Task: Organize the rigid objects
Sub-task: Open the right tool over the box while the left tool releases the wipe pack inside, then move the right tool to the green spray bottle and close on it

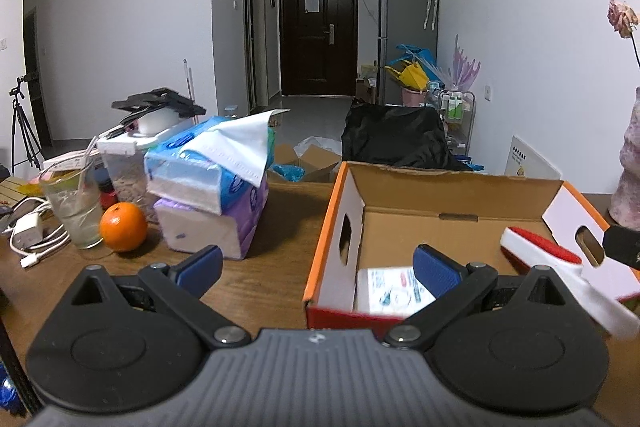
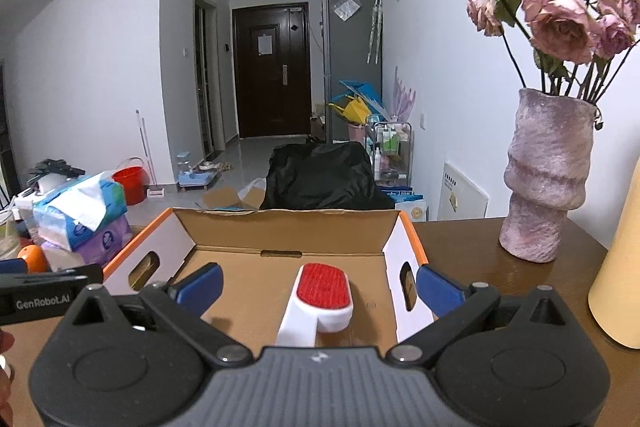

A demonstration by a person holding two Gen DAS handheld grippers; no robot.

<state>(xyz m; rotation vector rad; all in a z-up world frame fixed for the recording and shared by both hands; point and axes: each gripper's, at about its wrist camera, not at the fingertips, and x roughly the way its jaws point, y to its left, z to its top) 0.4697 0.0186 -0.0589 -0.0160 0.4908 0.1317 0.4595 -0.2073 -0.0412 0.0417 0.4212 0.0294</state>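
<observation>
Left wrist view: left gripper [image 1: 318, 267] spread wide and empty above the wooden counter [image 1: 272, 267]; open cardboard box [image 1: 452, 187] holds a white printed packet [image 1: 390, 293], an orange [image 1: 123, 227] and stacked tissue packs [image 1: 208, 187] sit to the left. Right wrist view: right gripper [image 2: 318, 287] spread wide, holding nothing; white lint brush [image 2: 316, 303] with red pad lies inside the box between its fingers; pink vase [image 2: 544, 179] stands right of the box.
</observation>
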